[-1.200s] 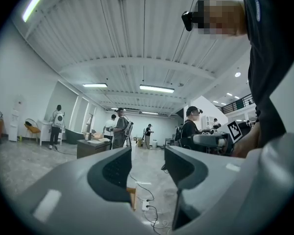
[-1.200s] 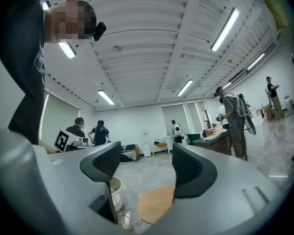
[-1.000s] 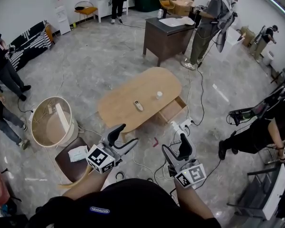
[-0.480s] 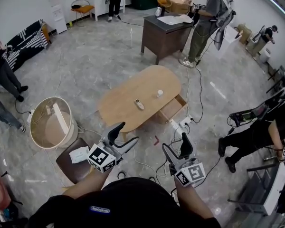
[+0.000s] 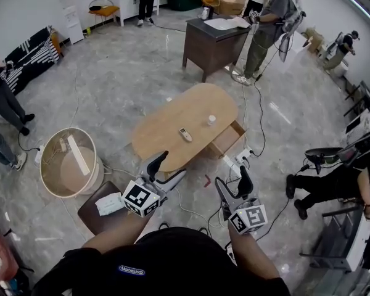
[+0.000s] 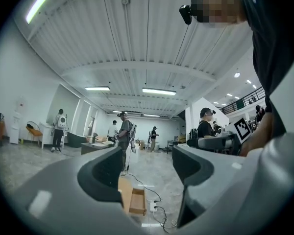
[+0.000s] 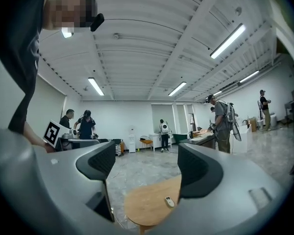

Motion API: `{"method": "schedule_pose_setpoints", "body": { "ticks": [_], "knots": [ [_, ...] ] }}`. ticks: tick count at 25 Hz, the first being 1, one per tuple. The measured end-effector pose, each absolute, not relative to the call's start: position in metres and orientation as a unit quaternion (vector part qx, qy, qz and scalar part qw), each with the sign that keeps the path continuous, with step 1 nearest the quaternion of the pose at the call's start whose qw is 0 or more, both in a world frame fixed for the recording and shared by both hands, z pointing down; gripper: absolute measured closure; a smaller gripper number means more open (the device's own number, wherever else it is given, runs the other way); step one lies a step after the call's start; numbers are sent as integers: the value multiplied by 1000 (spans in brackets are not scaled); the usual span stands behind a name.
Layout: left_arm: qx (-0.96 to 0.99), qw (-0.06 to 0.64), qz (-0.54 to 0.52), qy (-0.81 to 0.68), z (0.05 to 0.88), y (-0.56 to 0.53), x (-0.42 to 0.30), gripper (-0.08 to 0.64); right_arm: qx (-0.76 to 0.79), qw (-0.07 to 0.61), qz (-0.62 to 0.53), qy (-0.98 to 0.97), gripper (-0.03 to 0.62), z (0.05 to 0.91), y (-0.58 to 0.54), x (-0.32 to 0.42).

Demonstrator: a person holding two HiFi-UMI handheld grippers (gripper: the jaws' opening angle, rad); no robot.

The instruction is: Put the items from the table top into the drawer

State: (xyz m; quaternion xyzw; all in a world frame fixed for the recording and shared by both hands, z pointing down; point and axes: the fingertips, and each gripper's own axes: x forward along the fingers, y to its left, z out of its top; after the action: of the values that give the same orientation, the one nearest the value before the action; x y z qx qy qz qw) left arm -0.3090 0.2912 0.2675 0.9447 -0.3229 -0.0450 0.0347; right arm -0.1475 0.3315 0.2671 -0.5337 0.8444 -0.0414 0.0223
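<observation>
Briefly: no print can be read. Black-and-white square markers are seen on both gripper cubes, and a small logo on the person's shirt (image 5: 131, 269) is too small to make out.

The left gripper (image 5: 172, 165) and the right gripper (image 5: 232, 180) are held with jaws spread and nothing pinched, well short of the table (image 5: 166, 137), over bare floor at its 6 o'clock side.

A remote (image 5: 185, 134) is seen lying flat near the table's middle. A small white container (image 5: 211, 120) is stood at 2 o'clock from it, apart; what kind it is cannot be told. Both are kept clear of the table edges.

The drawer (image 5: 228, 140) is pulled open at the table's 4 o'clock edge. Its inside is only partly shown.

A power strip (image 5: 243, 156) and cables are laid on the floor just beside the drawer. A round tub (image 5: 68, 162) is placed at 9 o'clock and a dark desk (image 5: 216, 42) at 12 o'clock, both well apart from the table. The floor around the table is crossed by cables.
</observation>
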Motion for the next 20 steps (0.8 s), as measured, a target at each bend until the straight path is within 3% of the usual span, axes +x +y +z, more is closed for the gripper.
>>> {"method": "schedule_pose_setpoints", "body": {
  "ticks": [10, 20],
  "knots": [
    [943, 46, -29, -327, 298, 260, -340, 258, -567, -5, -33, 823, 206, 283, 316, -151],
    [947, 53, 1, -316, 324, 227, -323, 265, -571, -16, -58, 818, 225, 315, 282, -133]
  ]
}}
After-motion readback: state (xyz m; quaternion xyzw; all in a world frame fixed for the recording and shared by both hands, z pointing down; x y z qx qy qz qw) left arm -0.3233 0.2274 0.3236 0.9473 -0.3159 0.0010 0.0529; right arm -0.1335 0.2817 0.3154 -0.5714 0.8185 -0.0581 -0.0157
